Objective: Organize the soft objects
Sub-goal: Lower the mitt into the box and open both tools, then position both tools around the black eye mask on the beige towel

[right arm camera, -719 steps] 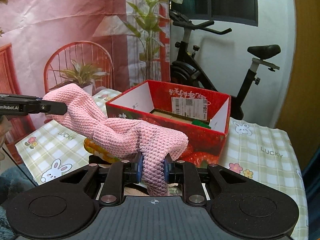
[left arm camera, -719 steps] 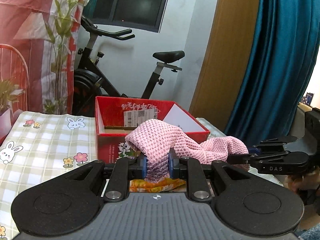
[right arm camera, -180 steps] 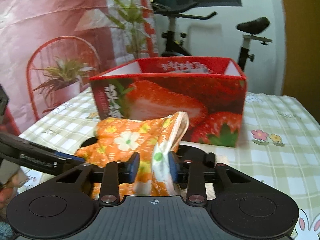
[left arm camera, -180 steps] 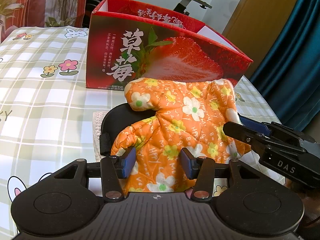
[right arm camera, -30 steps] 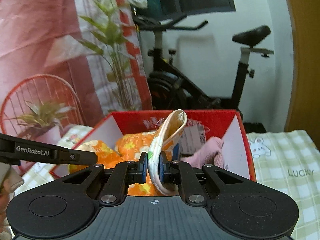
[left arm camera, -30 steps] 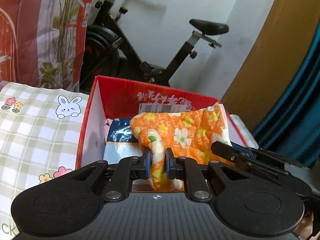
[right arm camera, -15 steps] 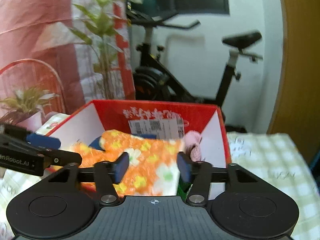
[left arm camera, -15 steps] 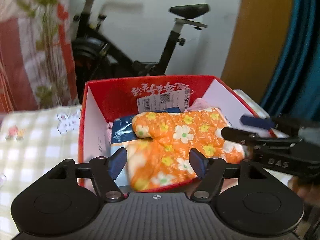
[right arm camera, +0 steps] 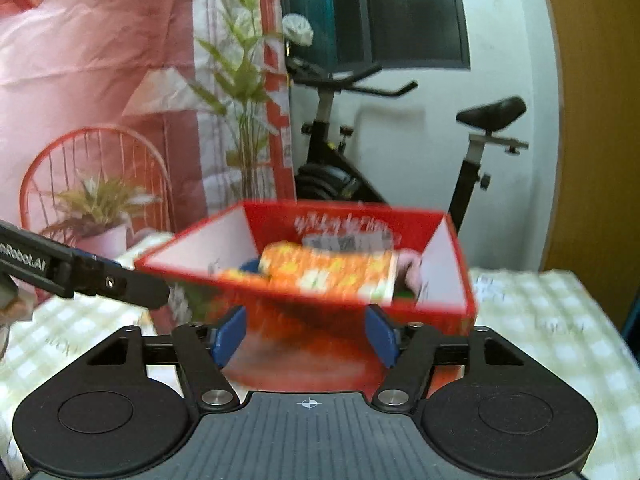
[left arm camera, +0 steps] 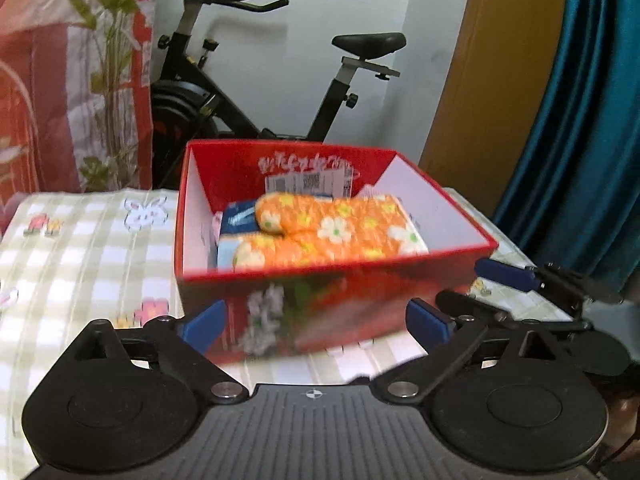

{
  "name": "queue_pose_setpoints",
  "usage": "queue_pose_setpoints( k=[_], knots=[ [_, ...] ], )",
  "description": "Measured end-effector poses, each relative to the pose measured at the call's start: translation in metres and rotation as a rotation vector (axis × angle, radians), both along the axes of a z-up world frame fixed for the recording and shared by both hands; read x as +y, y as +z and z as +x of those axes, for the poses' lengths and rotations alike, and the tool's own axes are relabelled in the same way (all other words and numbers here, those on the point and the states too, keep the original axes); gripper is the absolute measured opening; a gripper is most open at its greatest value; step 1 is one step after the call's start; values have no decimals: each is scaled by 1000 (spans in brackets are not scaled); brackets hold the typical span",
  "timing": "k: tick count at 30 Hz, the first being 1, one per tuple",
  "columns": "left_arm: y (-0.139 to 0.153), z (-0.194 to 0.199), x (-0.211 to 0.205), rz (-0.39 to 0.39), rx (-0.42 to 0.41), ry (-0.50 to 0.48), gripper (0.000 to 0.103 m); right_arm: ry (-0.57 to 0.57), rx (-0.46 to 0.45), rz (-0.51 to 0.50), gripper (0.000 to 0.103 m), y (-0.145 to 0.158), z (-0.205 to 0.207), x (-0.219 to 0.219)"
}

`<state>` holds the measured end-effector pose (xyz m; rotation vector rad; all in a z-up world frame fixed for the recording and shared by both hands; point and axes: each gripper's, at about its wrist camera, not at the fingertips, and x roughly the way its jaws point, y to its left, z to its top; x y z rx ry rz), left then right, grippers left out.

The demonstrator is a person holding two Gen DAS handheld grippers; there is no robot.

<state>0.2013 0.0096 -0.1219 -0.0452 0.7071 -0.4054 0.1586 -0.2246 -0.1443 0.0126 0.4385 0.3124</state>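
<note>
An orange flowered oven mitt lies inside the red strawberry box, on top of a blue item and next to a pink knit cloth. My left gripper is in front of the box's near wall, its jaws opening wide with nothing between them. My right gripper is also short of the box, jaws opening and empty. In the left wrist view the right gripper's fingers show at the right. The left gripper's finger crosses the right wrist view at the left.
The box stands on a table with a checked rabbit-print cloth. Behind it are an exercise bike, a pink printed backdrop, a wooden door and a teal curtain.
Both grippers have let go of the orange mitt, which now lies in the box. Both sets of jaws have spread and both grippers have drawn back from the box.
</note>
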Motion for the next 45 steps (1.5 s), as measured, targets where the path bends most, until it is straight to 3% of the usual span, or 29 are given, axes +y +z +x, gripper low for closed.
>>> queue_pose_setpoints(
  k=[8, 10, 24, 45],
  knots=[
    [-50, -18, 3, -11, 109, 77, 98, -20, 133, -60, 99, -50, -25, 12],
    [-62, -20, 3, -5, 137, 92, 98, -26, 152, -82, 102, -59, -29, 14],
    [-101, -26, 10, -17, 210, 148, 103, -9, 199, -133, 103, -79, -27, 20],
    [-110, -47, 6, 9, 102, 129, 103, 25, 259, -37, 103, -87, -15, 9]
  ],
)
